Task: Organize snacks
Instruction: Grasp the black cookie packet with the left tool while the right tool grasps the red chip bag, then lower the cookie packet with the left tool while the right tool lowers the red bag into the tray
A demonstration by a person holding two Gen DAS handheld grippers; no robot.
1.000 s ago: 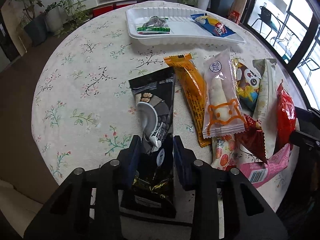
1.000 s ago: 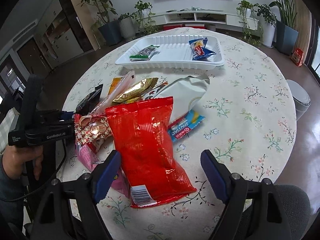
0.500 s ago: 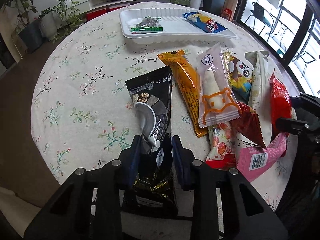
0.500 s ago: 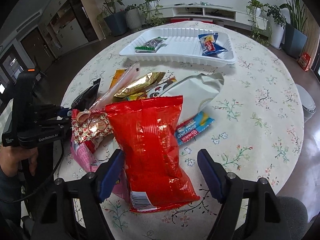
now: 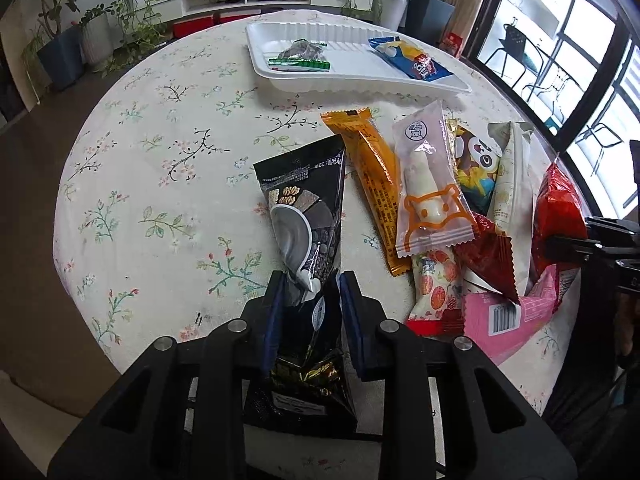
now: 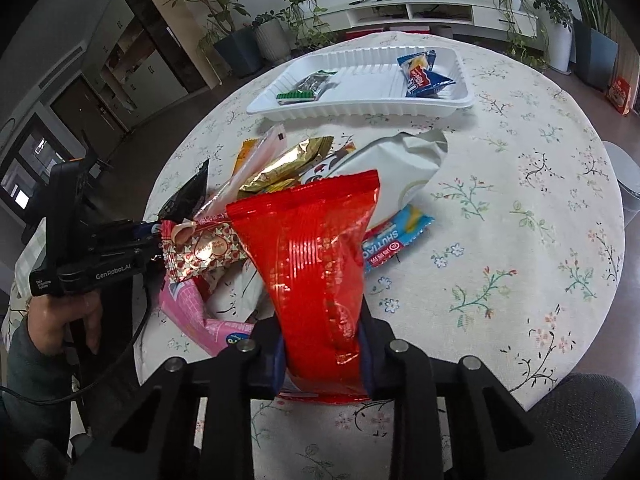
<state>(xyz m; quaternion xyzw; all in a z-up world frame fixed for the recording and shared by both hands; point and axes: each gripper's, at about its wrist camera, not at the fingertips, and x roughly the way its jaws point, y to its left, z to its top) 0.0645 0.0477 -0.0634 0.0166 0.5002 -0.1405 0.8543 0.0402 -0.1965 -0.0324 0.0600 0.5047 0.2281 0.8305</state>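
My left gripper [image 5: 312, 284] has its jaws closing, and the pads press the lower part of a black snack packet [image 5: 304, 192] whose top leans over the table. My right gripper [image 6: 322, 332] is shut on a red snack bag [image 6: 312, 240], squeezed narrow and standing up from the pile. The red bag [image 5: 560, 208] also shows at the right of the left wrist view. A white tray [image 5: 352, 76] at the far side holds a green-edged packet [image 5: 300, 56] and a blue packet [image 5: 412, 60].
Between the grippers lies a heap of snacks: an orange bar [image 5: 372, 176], a clear packet [image 5: 428, 184], a panda packet [image 5: 476, 160], a pink packet [image 5: 504, 320] and a blue bar [image 6: 392, 240]. The floral round table [image 6: 520, 220] ends near a grey chair [image 6: 580, 420].
The right jaws went from wide apart around the red bag to closed on it, and the bag now stands pinched and raised. The left pads drew slightly closer on the black packet.
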